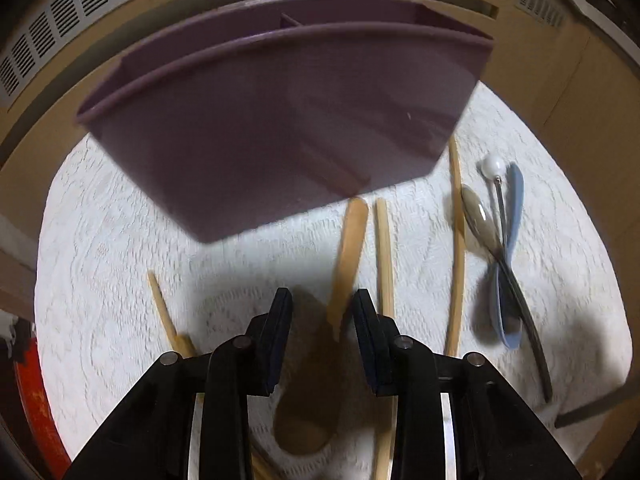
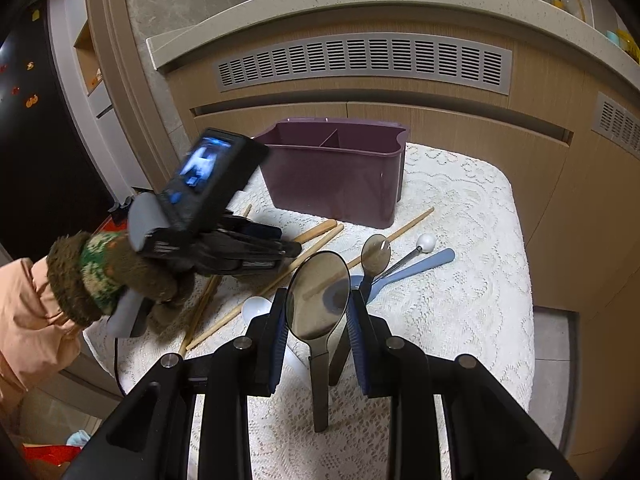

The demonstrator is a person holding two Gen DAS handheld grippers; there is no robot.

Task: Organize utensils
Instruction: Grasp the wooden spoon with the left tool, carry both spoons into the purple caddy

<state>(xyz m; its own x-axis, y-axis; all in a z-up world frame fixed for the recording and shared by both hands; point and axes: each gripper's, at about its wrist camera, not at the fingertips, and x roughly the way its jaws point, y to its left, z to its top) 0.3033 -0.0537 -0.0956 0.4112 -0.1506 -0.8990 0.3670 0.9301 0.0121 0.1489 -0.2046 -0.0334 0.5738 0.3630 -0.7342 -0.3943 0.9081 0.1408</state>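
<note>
covering table: lace cloth [image 2: 460, 264] (vented cabinets [image 2: 364, 62])

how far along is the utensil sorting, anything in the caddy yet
Barely started. The purple caddy shows no utensils in the compartments visible from the right wrist view. In hand: the right gripper has its fingers either side of a large smoky spoon; the left gripper hovers open over a wooden spoon. Still loose on the lace cloth: chopsticks, a blue spoon, a smaller smoky spoon.
</note>
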